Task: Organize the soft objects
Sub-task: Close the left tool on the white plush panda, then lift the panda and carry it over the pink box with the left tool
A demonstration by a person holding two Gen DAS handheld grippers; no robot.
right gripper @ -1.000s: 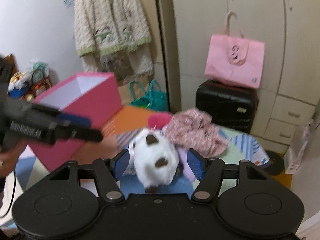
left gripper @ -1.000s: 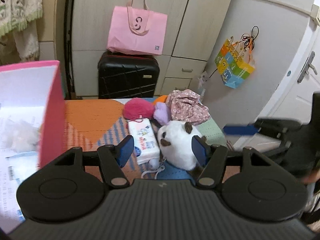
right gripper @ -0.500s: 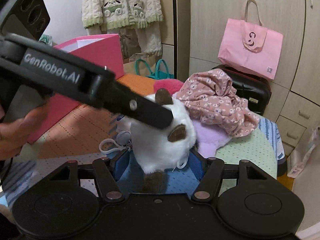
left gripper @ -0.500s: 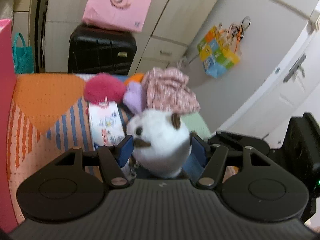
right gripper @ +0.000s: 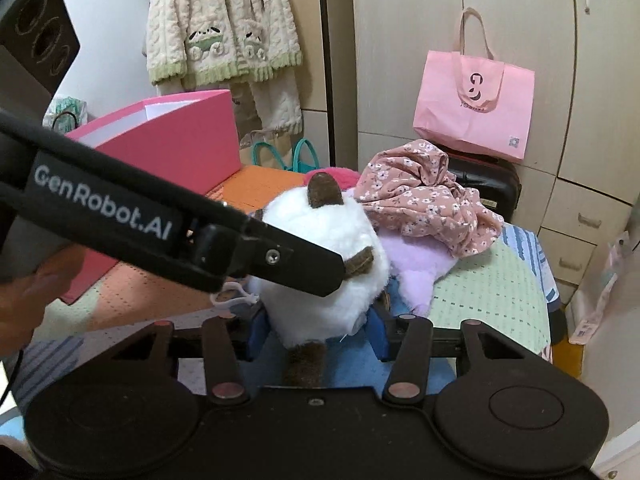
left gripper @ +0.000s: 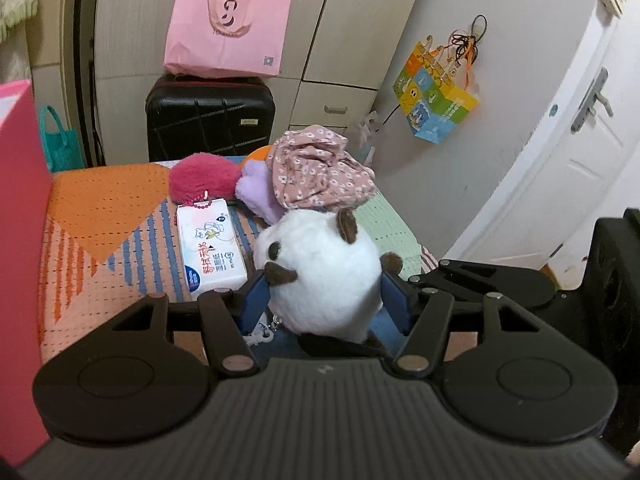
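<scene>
The plush sits between both tongs, its sides bulging against the blue pads. The left tongs pinch it at 9 and 3 o'clock; the right tongs, just closing, squeeze its base. It is a round, white, fluffy ball with brown felt ears, on the knitted table cover.

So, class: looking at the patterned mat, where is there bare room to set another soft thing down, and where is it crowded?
Free: the orange stretch of the mat between the pink box and the wipes pack, and the green patch right of the floral cloth. Crowded: the far middle, where the red plush, purple plush, cloth and white plush bunch.
</scene>
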